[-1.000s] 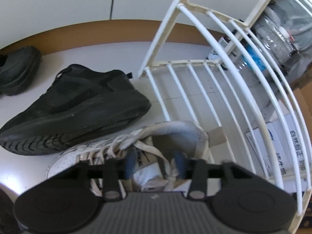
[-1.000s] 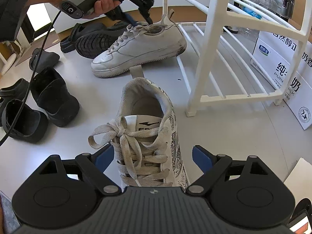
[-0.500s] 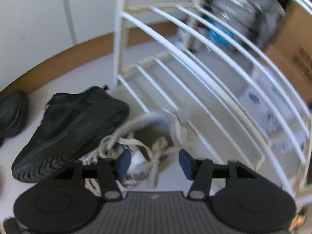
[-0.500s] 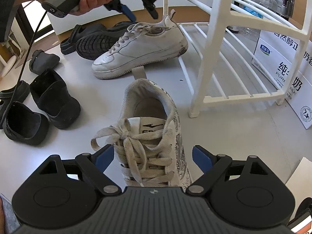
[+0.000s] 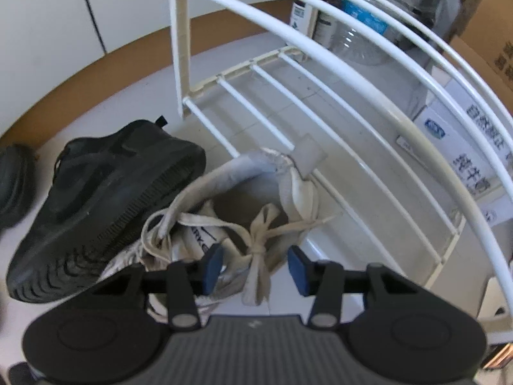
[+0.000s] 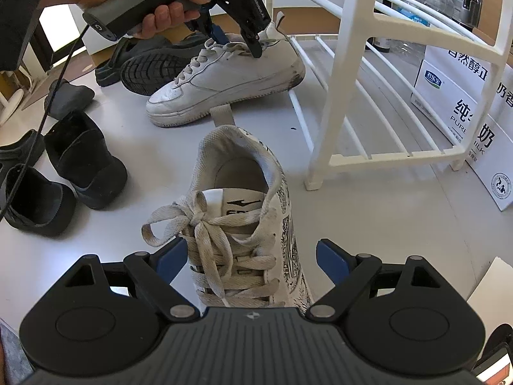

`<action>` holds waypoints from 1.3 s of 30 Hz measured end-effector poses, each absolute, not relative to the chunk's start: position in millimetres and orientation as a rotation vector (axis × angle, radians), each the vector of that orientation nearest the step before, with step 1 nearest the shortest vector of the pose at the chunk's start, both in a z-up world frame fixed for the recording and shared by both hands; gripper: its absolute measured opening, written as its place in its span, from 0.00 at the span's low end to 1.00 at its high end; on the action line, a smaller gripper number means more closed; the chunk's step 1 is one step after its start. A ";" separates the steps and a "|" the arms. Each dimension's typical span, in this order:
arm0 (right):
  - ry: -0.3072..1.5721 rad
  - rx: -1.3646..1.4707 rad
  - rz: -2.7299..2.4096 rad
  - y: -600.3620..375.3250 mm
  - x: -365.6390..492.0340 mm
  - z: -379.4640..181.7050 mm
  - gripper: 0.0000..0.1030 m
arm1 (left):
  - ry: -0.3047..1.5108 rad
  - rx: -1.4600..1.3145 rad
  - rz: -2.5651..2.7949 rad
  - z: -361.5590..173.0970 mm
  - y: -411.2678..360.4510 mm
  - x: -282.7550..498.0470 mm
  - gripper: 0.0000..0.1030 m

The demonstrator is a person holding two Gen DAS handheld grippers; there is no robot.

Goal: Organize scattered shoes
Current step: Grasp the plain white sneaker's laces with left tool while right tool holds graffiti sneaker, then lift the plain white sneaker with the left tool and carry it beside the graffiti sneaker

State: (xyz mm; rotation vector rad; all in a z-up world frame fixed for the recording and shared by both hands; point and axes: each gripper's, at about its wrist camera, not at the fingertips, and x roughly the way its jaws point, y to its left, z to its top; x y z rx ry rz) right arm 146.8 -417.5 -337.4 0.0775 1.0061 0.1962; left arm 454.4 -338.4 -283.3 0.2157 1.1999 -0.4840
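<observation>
White sneaker (image 6: pixel 224 77) is lying beside the shoe rack (image 6: pixel 352 73); the left gripper (image 5: pixel 253 268), jaws closing around its lace knot and tongue, isn't clamping yet. Aim deeper onto the collar. Right gripper (image 6: pixel 251 258) is hanging released over the printed sneaker (image 6: pixel 243 199).

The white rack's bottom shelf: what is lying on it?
The heel of the plain white sneaker overlaps the bottom shelf; whether it rests there is unclear. No other shoe shows; the post hides part.

Bare floor (image 6: pixel 368 224) beside rack (image 6: pixel 352 64)
</observation>
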 end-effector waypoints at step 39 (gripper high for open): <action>1.000 0.100 0.146 -402.4 154.9 -337.2 0.90 | 0.900 -0.651 -0.757 -232.8 -184.8 429.3 0.09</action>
